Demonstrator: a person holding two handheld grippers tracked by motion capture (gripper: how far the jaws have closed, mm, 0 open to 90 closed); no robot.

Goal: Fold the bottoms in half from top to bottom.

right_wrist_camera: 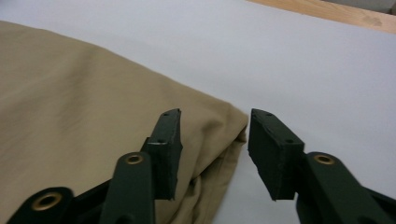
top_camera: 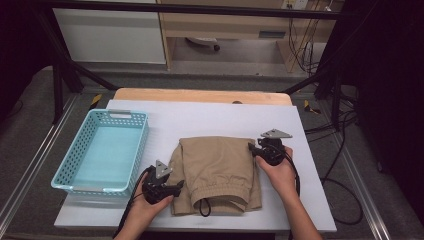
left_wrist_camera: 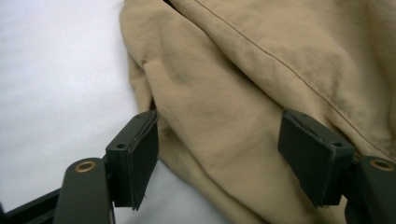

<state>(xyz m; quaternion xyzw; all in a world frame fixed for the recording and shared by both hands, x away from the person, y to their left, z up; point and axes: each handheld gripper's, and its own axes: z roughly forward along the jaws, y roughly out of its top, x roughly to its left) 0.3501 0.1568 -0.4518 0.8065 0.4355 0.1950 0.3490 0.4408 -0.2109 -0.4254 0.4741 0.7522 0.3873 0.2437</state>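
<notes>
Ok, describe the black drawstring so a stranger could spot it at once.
Start at the white table sheet and find the folded khaki trousers right of the blue basket. The drawstring is the thin black loop hanging from their elastic waistband, on the near edge.

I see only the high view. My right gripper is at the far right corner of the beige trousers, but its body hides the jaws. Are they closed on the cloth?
Observer: No. In the right gripper view the right gripper has its jaws apart. The corner of the beige trousers lies between them, and no pad presses on it.
Operator: And the left gripper, at the near left edge?
Observer: It is open too, and wider. One pad stands at the folded edge, the other over the cloth.
Operator: Is the cloth flat there?
Observer: No, it is wrinkled, and the edge bulges in soft folds between the jaws.
</notes>
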